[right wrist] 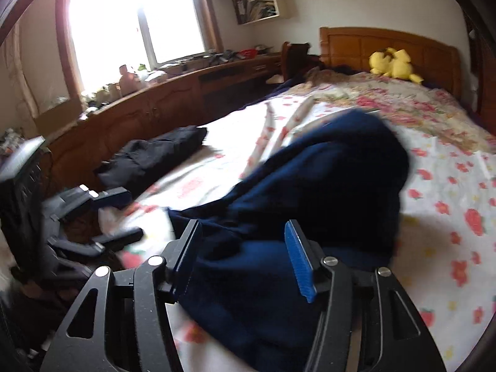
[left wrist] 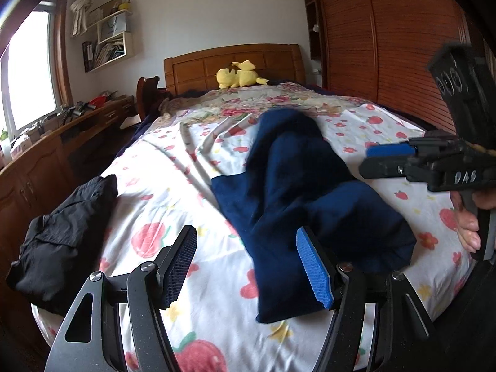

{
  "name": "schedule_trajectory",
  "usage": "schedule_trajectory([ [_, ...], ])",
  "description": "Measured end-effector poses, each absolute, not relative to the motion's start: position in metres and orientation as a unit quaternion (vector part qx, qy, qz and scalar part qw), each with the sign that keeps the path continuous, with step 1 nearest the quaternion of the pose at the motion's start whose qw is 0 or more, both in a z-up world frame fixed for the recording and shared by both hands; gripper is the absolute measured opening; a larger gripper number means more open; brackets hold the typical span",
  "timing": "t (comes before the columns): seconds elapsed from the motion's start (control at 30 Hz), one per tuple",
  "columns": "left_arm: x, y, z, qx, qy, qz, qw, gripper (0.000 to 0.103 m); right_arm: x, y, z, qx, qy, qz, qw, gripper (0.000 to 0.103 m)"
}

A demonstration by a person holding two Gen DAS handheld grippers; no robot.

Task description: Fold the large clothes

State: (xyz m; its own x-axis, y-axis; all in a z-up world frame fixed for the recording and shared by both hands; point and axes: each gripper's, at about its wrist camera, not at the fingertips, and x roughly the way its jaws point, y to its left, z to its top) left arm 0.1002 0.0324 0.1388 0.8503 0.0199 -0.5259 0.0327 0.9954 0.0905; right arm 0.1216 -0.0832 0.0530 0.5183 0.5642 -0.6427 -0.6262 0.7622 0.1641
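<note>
A navy blue garment [left wrist: 297, 192] lies crumpled on the strawberry-print bed sheet [left wrist: 173, 204], bunched in a heap that runs from the near edge toward the middle. It also fills the middle of the right wrist view [right wrist: 310, 192]. My left gripper [left wrist: 245, 266] is open and empty, just above the sheet at the garment's near left edge. My right gripper [right wrist: 238, 257] is open and empty, hovering over the garment's near part. It shows in the left wrist view [left wrist: 390, 161] at the right, held sideways above the sheet. The left gripper shows in the right wrist view [right wrist: 117, 217] at the left.
A folded black garment [left wrist: 62, 235] lies at the bed's left edge. A yellow plush toy [left wrist: 238, 76] sits by the wooden headboard [left wrist: 232, 59]. A flowered quilt [left wrist: 272, 99] covers the far part of the bed. A wooden desk [left wrist: 62, 142] runs along the left wall; a wardrobe [left wrist: 387, 37] stands at the right.
</note>
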Motion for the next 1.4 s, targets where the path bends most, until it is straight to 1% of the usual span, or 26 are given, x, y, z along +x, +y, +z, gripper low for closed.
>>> schedule_trajectory([
  [0.1, 0.11, 0.027, 0.139, 0.055, 0.275, -0.005, 0.96, 0.068, 0.124, -0.108, 0.035, -0.05, 0.358, 0.314, 0.878, 0.056],
  [0.27, 0.133, 0.023, 0.132, 0.063, 0.298, -0.005, 0.953, 0.068, 0.132, -0.134, 0.008, -0.055, 0.392, 0.285, 0.873, 0.056],
  [0.4, 0.148, 0.025, 0.128, 0.063, 0.315, 0.003, 0.947, 0.068, 0.131, -0.139, -0.001, -0.069, 0.408, 0.283, 0.865, 0.056],
  [0.6, 0.152, 0.028, 0.127, 0.028, 0.334, -0.015, 0.942, 0.068, 0.124, -0.148, -0.001, -0.065, 0.406, 0.281, 0.867, 0.056],
  [0.63, 0.152, 0.028, 0.127, 0.023, 0.338, -0.022, 0.941, 0.064, 0.124, -0.149, -0.001, -0.064, 0.407, 0.282, 0.867, 0.056],
  [0.67, 0.151, 0.027, 0.127, 0.02, 0.342, -0.028, 0.939, 0.056, 0.124, -0.15, -0.001, -0.062, 0.407, 0.282, 0.867, 0.056],
  [0.7, 0.152, 0.027, 0.126, 0.018, 0.348, -0.033, 0.937, 0.053, 0.124, -0.151, 0.0, -0.061, 0.406, 0.281, 0.867, 0.056],
  [0.73, 0.153, 0.026, 0.125, 0.021, 0.353, -0.034, 0.935, 0.046, 0.124, -0.151, 0.002, -0.059, 0.405, 0.282, 0.868, 0.056],
  [0.77, 0.154, 0.025, 0.124, 0.027, 0.357, -0.036, 0.933, 0.032, 0.123, -0.151, 0.002, -0.058, 0.404, 0.283, 0.868, 0.056],
  [0.83, 0.157, 0.022, 0.126, 0.025, 0.368, -0.054, 0.928, 0.018, 0.122, -0.151, 0.005, -0.055, 0.399, 0.287, 0.869, 0.056],
  [0.93, 0.152, 0.016, 0.14, 0.039, 0.36, -0.055, 0.931, 0.014, 0.119, -0.15, 0.011, -0.053, 0.391, 0.296, 0.87, 0.056],
  [1.07, 0.128, 0.005, 0.175, 0.045, 0.317, -0.062, 0.945, 0.013, 0.118, -0.148, 0.017, -0.05, 0.382, 0.307, 0.87, 0.055],
  [1.13, 0.113, 0.0, 0.188, 0.049, 0.303, -0.063, 0.95, 0.013, 0.117, -0.147, 0.02, -0.048, 0.378, 0.314, 0.87, 0.048],
  [1.17, 0.106, -0.001, 0.19, 0.053, 0.301, -0.064, 0.95, 0.013, 0.116, -0.146, 0.022, -0.046, 0.375, 0.319, 0.869, 0.048],
  [1.3, 0.095, 0.008, 0.169, 0.061, 0.325, -0.044, 0.943, 0.013, 0.108, -0.14, 0.025, -0.041, 0.369, 0.344, 0.863, 0.047],
  [1.4, 0.1, 0.024, 0.148, 0.04, 0.349, -0.032, 0.936, 0.013, 0.105, -0.134, 0.023, -0.045, 0.373, 0.354, 0.856, 0.047],
])
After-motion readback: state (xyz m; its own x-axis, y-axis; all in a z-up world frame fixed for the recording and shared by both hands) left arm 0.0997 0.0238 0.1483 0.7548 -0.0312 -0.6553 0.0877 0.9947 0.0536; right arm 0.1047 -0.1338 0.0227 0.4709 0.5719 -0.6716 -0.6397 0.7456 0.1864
